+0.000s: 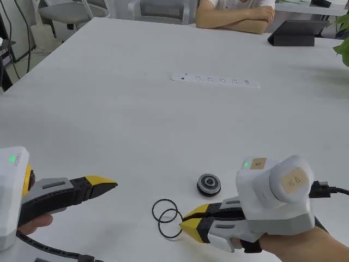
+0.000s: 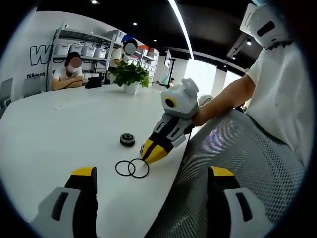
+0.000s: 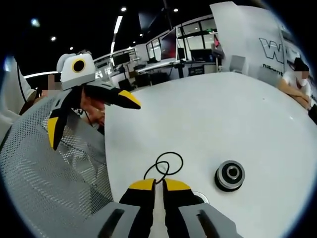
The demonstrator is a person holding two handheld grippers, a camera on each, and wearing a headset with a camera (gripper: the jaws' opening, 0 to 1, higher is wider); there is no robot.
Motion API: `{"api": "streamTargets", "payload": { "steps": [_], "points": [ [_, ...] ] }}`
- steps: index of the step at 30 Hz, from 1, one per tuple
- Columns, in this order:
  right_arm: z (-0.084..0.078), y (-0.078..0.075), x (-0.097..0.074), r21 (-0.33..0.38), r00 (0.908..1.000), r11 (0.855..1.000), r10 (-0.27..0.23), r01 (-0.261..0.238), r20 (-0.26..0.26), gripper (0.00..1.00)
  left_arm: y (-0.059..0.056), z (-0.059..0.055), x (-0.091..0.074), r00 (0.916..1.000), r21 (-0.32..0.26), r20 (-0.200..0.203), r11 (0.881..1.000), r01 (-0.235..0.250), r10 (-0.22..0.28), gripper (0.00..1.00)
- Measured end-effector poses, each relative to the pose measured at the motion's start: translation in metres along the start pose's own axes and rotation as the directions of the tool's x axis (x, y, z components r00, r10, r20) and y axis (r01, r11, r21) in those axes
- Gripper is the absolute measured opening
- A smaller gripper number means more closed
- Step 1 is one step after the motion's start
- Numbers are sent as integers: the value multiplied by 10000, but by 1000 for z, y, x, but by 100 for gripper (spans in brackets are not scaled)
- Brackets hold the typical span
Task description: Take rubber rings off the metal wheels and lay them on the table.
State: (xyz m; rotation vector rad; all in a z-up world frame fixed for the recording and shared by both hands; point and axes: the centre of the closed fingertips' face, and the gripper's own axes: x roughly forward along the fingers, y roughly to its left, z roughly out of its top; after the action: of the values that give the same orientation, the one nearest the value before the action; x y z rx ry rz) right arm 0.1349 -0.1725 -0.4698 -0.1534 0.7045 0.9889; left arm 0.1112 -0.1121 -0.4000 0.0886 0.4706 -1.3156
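Note:
Two thin black rubber rings (image 1: 167, 218) (image 2: 132, 168) (image 3: 164, 165) lie overlapping on the white table (image 1: 136, 125), near its front edge. A small metal wheel (image 1: 209, 184) (image 2: 127, 140) (image 3: 230, 175) lies flat just right of them. My right gripper (image 1: 184, 224) (image 2: 147, 157) (image 3: 158, 182) is low over the table, its yellow tips closed on the edge of the nearer ring. To the left of the rings my left gripper (image 1: 98, 191) (image 2: 152, 171) (image 3: 94, 121) hovers with its jaws wide apart and nothing between them.
A white power strip (image 1: 214, 80) lies mid-table. At the far edge a person (image 1: 234, 16) rests folded arms, beside a dark case (image 1: 297, 33) and a plant (image 1: 343, 49). A mesh chair (image 2: 223, 148) stands by the table's near edge.

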Motion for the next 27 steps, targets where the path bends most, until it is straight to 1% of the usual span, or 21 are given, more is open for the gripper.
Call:
{"api": "streamTargets", "payload": {
  "steps": [4, 8, 9, 13, 16, 21, 27],
  "points": [
    [-1, 1, 1, -254, 9998, 9997, -30, 25, -179, 8, 0, 0, 0, 10000, -12, -21, 10000, 16, -16, 90],
    [-3, 1, 0, -669, 9991, 9977, -157, 131, -389, 8, 1, -2, 0, 10000, -31, -51, 10000, 20, -20, 90],
    [-2, 0, 0, -787, 9990, 9967, -224, 194, -377, 9, 1, -2, 0, 10000, -39, -54, 10000, 6, -6, 90],
    [-1, -3, -3, -745, 9990, 9968, -302, 277, -315, 10, 2, -2, -1, 10000, -64, -32, 10000, -29, 29, 90],
    [3, -7, -5, -682, 9990, 9969, -413, 400, -174, 10, 3, -2, -1, 10000, -72, -31, 10000, -27, 26, 90],
    [12, -15, -12, -415, 9978, 9972, -619, 629, 250, 10, 2, -2, -1, 10000, -62, -31, 10000, -5, 5, 90],
    [25, -25, -21, -75, 9924, 9955, -933, 942, 803, 10, 2, -3, -1, 10000, -34, -73, 10000, 22, -22, 90]
  ]
}}
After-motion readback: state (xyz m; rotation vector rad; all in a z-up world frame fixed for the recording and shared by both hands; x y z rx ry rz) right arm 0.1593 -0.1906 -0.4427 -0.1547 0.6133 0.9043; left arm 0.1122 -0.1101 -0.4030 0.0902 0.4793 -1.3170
